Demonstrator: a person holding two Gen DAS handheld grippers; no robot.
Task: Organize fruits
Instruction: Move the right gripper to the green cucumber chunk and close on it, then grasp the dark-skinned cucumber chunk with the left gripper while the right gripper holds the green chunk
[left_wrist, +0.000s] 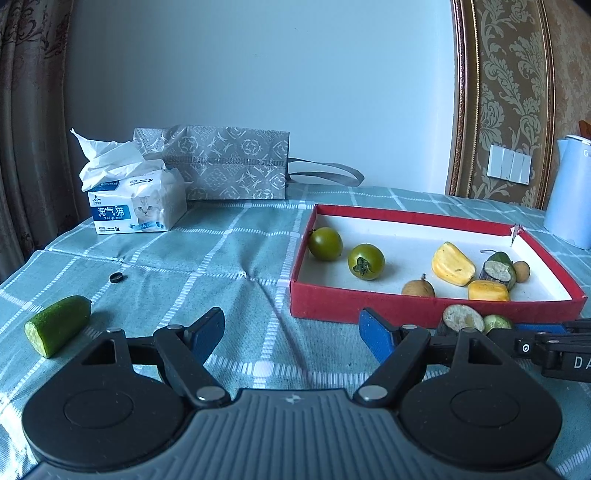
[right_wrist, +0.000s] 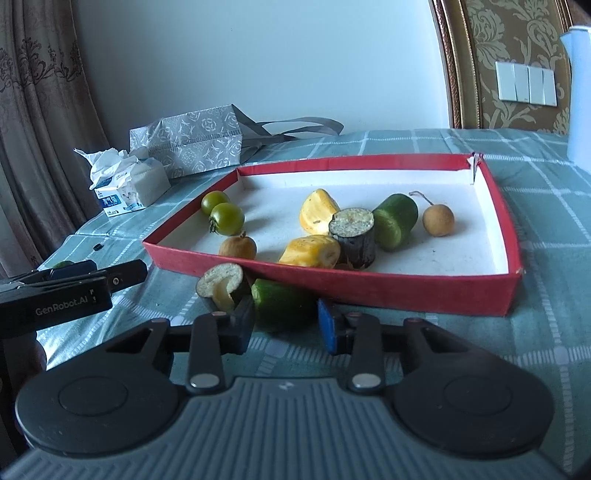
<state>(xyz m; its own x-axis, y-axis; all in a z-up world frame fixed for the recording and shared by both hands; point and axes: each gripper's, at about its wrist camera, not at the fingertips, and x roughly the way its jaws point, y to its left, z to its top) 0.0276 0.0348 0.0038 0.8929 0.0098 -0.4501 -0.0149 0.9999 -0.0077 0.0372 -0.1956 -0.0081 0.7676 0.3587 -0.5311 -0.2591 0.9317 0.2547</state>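
Left tongs (left_wrist: 291, 332) sit nearest in the left wrist view, jaws wide, nothing between them, just checked cloth on the tabletop (left_wrist: 229, 266). Cucumber end (left_wrist: 58, 325) lies alone at far left on the cloth. Small black cap (left_wrist: 117, 277) beyond it. Red box (left_wrist: 369, 308) at right w/ two green tomatoes (left_wrist: 325, 243), yellow pieces (left_wrist: 452, 263), a brown round fruit (left_wrist: 418, 288), a dark stub. Tissue pack (left_wrist: 138, 206) and grey bag (left_wrist: 229, 162) at the back. Right tongs come in from the right edge, by a pale-cut piece and a green piece in front of the box.

Right wrist view: right tongs (right_wrist: 286, 319) nearest, jaws narrow, one pad each side of a green cucumber chunk (right_wrist: 284, 304); can't tell if the pads press on it. Chunk lies on the cloth just outside the box's (right_wrist: 406, 291) front wall. Dark-skinned eggplant piece (right_wrist: 221, 282) touches it on the left. Inside the box: tomatoes (right_wrist: 227, 218), yellow pieces, another eggplant stub (right_wrist: 352, 236), cucumber chunk, two brown fruits. Left tongs' arm shows at the left edge.
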